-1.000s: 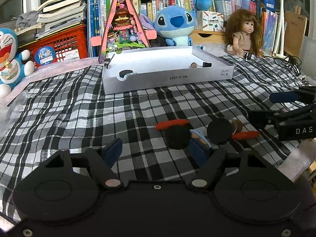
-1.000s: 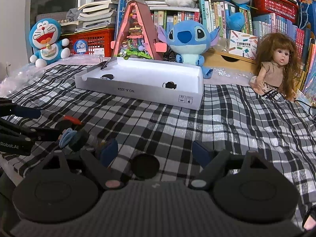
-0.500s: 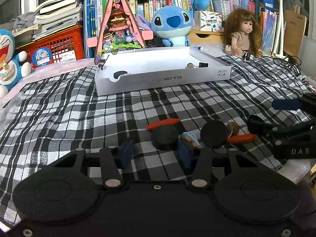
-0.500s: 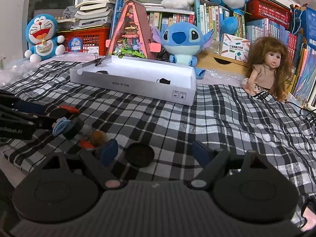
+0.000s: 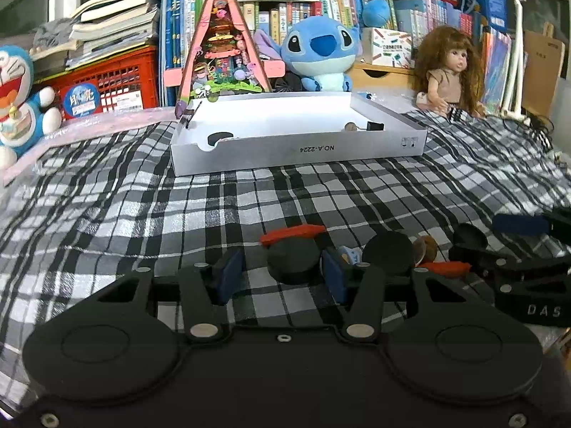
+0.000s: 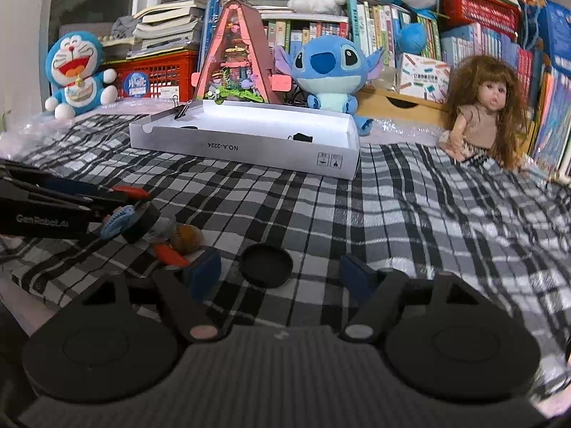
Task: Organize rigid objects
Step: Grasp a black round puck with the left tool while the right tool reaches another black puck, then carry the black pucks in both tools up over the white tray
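Small objects lie on the plaid cloth. In the left wrist view my left gripper (image 5: 282,274) is open around a black round puck (image 5: 294,262). A red strip (image 5: 292,232) lies behind the puck. A second black disc (image 5: 389,253), a brown ball (image 5: 426,248) and another red strip (image 5: 444,267) lie to its right. In the right wrist view my right gripper (image 6: 280,274) is open around a black lid (image 6: 266,265), not touching it. The brown ball (image 6: 186,238) and a blue piece (image 6: 117,222) lie to the left. A white tray box (image 5: 296,132) holds a few small items.
Behind the white tray box (image 6: 249,139) stand a pink triangular toy house (image 5: 223,50), a Stitch plush (image 5: 321,53), a doll (image 5: 449,71), a Doraemon plush (image 6: 76,71), a red crate (image 5: 107,85) and bookshelves. Each gripper shows at the edge of the other's view.
My left gripper has narrowed its opening and moved so the black puck sits between its fingers. My right gripper has moved forward, bringing the black lid between its open fingers.
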A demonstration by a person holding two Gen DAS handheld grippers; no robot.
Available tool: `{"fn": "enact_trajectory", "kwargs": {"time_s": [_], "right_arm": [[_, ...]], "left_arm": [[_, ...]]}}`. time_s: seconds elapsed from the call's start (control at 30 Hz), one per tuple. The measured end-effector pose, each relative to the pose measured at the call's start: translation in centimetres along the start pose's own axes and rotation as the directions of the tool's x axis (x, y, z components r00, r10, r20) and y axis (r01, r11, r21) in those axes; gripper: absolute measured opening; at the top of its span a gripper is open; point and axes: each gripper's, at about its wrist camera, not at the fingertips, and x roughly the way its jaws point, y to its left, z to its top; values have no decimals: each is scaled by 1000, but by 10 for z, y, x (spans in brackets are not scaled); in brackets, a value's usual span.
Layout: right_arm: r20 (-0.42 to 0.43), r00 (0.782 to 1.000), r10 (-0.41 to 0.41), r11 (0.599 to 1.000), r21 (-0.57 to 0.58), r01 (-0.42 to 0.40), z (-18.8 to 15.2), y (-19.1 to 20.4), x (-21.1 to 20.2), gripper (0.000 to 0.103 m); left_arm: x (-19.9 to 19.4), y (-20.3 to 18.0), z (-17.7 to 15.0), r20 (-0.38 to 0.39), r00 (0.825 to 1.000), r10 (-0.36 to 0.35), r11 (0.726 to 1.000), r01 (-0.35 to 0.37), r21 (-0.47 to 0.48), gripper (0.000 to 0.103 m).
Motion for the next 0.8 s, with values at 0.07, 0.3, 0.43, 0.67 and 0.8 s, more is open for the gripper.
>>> {"fn": "enact_trajectory", "kwargs": {"time_s": [0.07,0.3,0.43,0.67,0.8], "right_arm": [[10,1000,1,1000,20,-1,-3,1,-1,78],[55,998,22,1000,17,-23,-7,12,-9,36],[88,995,35,999,-3,-35,-4,17,-16,36],[74,997,38,998,48,-42,8,9,-12,36],[72,997,29,998,61,-34,18,5,-9,36]], "left_arm": [[0,-1,-1,9,1000,5,1000,-4,-8,48],[-7,-4,-3,47,999,9,1000,-8,-21,30],[-17,-9,0,96,995,18,1000,-20,14,30],[-19,-2,11,83,996,11,1000,-10,-23,30],[-15,7,22,73,997,23,999,-19,-45,30]]}}
